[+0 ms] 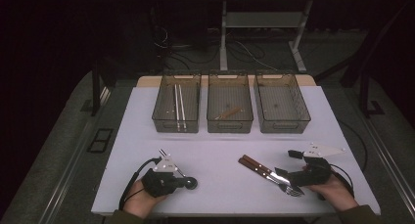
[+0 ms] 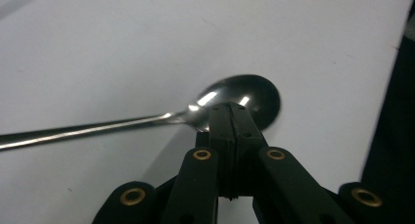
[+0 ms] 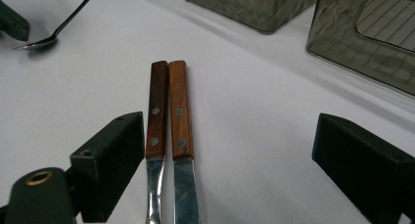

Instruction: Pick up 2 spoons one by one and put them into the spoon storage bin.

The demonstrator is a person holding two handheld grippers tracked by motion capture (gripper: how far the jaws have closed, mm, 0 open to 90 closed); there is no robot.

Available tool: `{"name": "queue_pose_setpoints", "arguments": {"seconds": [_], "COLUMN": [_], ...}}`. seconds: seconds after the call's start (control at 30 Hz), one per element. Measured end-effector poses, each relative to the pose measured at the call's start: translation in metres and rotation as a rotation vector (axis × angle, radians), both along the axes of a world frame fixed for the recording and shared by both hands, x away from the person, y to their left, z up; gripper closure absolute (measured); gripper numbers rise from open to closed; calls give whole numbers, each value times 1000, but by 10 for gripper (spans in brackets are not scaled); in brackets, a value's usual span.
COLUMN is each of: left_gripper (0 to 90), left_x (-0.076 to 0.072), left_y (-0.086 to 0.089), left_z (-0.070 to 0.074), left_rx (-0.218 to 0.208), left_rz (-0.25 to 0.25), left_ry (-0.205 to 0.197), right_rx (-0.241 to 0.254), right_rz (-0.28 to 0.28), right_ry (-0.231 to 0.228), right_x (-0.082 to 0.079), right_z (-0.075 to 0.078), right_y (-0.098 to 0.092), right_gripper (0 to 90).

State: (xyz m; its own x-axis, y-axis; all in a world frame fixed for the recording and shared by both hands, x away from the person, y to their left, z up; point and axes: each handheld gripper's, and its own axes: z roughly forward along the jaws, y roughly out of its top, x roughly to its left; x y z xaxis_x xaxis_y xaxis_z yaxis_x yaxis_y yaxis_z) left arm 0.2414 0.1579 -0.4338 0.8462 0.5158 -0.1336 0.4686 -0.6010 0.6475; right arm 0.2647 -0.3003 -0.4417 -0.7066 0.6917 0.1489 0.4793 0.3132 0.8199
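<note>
high view, table: white table (image 1: 220, 150) carries three clear bins at the far side.
high view, bins: left bin (image 1: 177, 108) holds two pale sticks; middle bin (image 1: 230, 108) a small wooden piece; right bin (image 1: 281, 104) just beyond the right gripper.
high view, left gripper (image 1: 188, 183): near table's front edge, left of the cutlery pair.
high view, right gripper (image 1: 293, 163): front right, over the fork (image 1: 288, 187) end.
left gripper view: jaws pressed together, tips at the spoon (image 2: 235, 99) bowl edge; cannot tell if it's pinched. Handle runs left on the table.
right gripper view: jaws wide apart, nothing clamped; two wooden-handled utensils (image 3: 169, 116) lie side by side between them, touching. Spoon far left.
</note>
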Motion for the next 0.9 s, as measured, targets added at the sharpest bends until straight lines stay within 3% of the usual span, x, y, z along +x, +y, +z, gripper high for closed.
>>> {"name": "queue_pose_setpoints", "arguments": {"seconds": [0.33, 0.9], "left_gripper": [891, 891], "left_x": [-9, 13], "left_y": [-9, -24], "left_z": [-4, -5], "left_rx": [15, 27], "left_rz": [-95, -110], "left_ry": [29, 10], "right_rx": [-1, -3], "right_rz": [-1, -1], "right_ry": [1, 4], "right_x": [0, 0], "right_z": [0, -1], "right_y": [1, 1], "right_gripper": [120, 120]}}
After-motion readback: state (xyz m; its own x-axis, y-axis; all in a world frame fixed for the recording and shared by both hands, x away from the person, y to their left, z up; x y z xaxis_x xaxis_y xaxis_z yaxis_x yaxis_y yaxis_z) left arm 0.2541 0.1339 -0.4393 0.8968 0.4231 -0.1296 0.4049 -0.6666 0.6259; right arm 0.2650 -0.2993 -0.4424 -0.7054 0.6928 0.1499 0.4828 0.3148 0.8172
